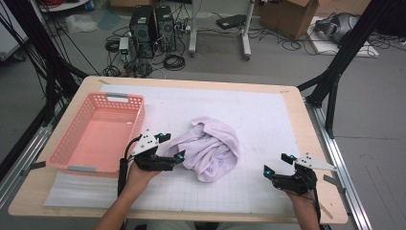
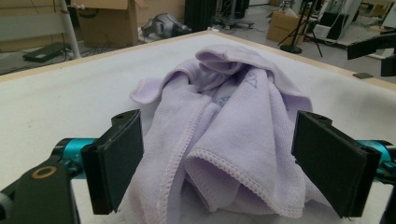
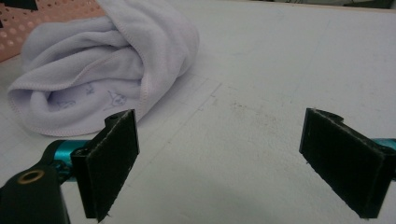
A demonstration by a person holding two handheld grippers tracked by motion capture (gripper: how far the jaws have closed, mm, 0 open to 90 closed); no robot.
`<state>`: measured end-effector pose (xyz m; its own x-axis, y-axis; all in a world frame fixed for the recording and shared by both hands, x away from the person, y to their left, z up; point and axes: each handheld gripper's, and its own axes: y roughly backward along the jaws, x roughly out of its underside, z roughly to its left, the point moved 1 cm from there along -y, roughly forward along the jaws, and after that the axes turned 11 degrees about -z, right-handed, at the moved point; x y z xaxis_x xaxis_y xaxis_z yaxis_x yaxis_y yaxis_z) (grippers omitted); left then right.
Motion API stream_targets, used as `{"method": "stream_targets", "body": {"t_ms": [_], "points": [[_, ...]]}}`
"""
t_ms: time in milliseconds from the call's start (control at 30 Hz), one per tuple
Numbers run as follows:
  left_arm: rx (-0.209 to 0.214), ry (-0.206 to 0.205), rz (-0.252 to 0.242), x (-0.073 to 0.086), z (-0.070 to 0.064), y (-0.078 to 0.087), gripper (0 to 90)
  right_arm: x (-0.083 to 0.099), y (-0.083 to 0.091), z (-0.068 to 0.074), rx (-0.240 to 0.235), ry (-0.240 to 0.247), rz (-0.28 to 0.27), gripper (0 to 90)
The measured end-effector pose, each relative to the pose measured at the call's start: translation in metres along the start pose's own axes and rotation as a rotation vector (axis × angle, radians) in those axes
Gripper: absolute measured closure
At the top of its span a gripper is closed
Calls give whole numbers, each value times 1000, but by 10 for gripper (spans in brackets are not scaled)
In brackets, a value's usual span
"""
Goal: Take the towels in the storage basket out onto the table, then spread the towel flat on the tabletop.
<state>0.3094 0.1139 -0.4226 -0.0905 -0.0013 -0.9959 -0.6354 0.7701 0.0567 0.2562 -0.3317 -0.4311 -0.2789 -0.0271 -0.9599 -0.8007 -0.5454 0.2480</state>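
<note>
A crumpled lilac towel (image 1: 210, 149) lies in a loose heap on the white gridded sheet (image 1: 268, 115) that covers the table (image 1: 191, 82), and it sits between the two tools, much closer to the left one. The left gripper (image 1: 171, 146) is at the towel's near-left edge with its jaws spread wide; in the left gripper view the folded, hemmed cloth (image 2: 224, 140) bulges up right between the two black pads (image 2: 116, 158), which stand on either side of it without pressing on it, so it has hold of nothing. The right gripper (image 1: 277, 164) rests well apart from the towel, off to its right, low over bare sheet. Its jaws are also spread wide and hold nothing; in the right gripper view the towel (image 3: 102, 79) lies ahead and to the left of its left pad (image 3: 112, 158), with only scuffed white sheet (image 3: 261, 93) between the pads. Behind and to the left of the left gripper stands a pink perforated basket (image 1: 76, 139), its near corner just beside that tool; a corner of the same basket (image 3: 51, 18) peeks in beyond the towel in the right gripper view.
</note>
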Motion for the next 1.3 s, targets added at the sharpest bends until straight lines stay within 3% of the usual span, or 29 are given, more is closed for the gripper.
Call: {"method": "stream_targets", "body": {"t_ms": [900, 1167, 1300], "points": [[19, 0, 20, 3, -3, 0, 203, 3, -3, -2, -8, 12, 26, 105], [87, -21, 38, 3, -17, -7, 274, 5, -2, -5, -11, 28, 47, 105], [114, -25, 54, 4, -24, -13, 278, 6, -1, -6, -17, 8, 45, 105]]}}
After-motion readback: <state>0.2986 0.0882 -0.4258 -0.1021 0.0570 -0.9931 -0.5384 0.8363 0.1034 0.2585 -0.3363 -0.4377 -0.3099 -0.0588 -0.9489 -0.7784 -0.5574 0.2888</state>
